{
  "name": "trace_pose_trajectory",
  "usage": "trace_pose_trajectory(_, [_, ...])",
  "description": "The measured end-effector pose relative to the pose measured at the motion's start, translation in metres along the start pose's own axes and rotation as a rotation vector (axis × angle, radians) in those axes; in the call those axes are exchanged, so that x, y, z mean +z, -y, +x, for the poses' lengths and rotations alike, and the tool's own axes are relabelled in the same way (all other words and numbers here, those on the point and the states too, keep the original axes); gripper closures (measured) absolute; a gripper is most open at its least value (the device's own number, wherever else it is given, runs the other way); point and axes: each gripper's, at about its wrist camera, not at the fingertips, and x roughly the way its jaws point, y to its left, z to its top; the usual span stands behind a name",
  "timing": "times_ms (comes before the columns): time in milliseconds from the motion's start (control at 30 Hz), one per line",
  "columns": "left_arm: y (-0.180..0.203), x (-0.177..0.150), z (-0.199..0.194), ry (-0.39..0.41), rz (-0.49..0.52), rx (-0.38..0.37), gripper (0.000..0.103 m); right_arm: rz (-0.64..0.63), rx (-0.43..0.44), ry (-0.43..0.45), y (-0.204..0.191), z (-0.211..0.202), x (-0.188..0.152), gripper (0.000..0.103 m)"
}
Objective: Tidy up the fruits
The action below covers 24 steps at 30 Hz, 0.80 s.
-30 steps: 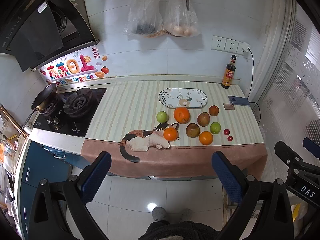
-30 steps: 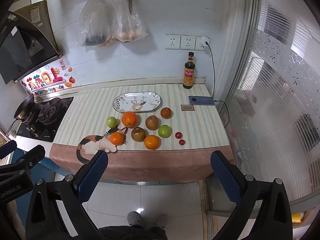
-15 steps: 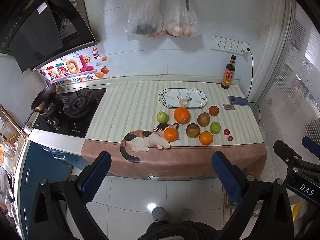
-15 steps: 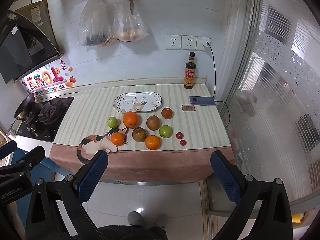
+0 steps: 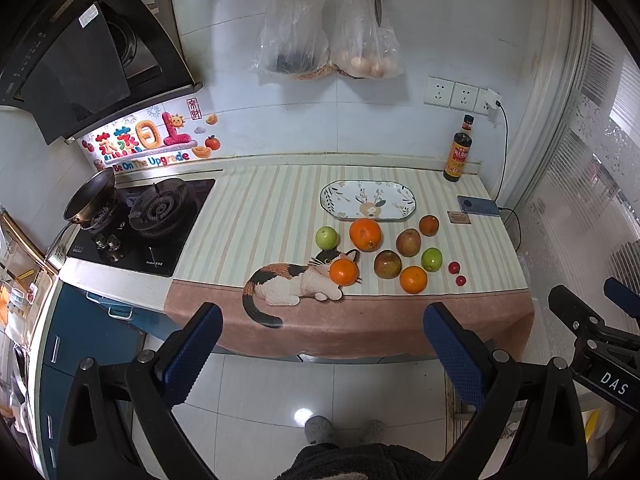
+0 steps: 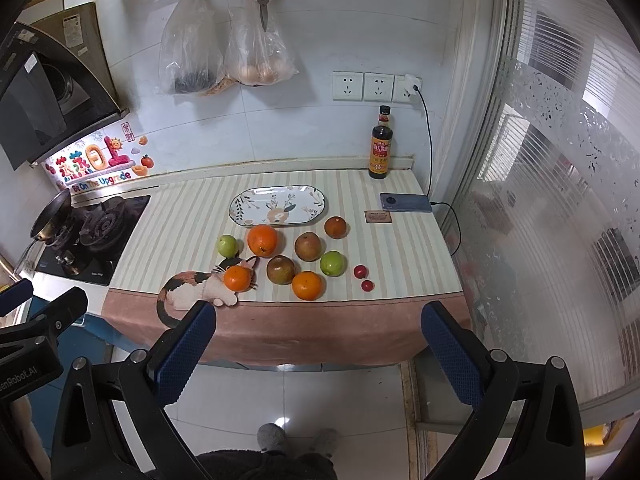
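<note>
Several fruits lie loose on a striped cloth over the counter: a big orange point(image 5: 365, 234) point(image 6: 262, 239), two smaller oranges point(image 5: 343, 272) point(image 5: 413, 279), two green apples point(image 5: 326, 237) point(image 5: 431, 259), brownish pears point(image 5: 387, 264) point(image 5: 408, 242), a dark orange fruit point(image 5: 428, 225) and two small red ones point(image 5: 453, 267). An oval patterned plate point(image 5: 406, 202) point(image 6: 240, 210) sits bare just behind them. My left gripper point(image 5: 320, 346) and right gripper point(image 6: 318, 344) both hang open above the floor, well short of the counter, holding nothing.
A gas hob point(image 5: 156, 216) with a small pan point(image 5: 89, 196) is to the left. A dark sauce bottle point(image 5: 458, 152), a phone on a cable point(image 5: 478, 205) and a small card point(image 5: 458, 217) sit at the back right. Bags and scissors hang on the wall. A glass partition point(image 6: 540, 208) stands right.
The right wrist view has drifted slightly, so the counter sits a touch further right in it. Both grippers stay open; no fruit has moved.
</note>
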Motion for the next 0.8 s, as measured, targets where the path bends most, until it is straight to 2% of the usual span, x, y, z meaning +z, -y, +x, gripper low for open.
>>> trace_pose_trajectory(800, [0.0010,0.0014,-0.0086,-0.003,-0.003,0.002,0.000,0.001,0.008,-0.001,-0.0009,-0.0050,-0.0027,0.000])
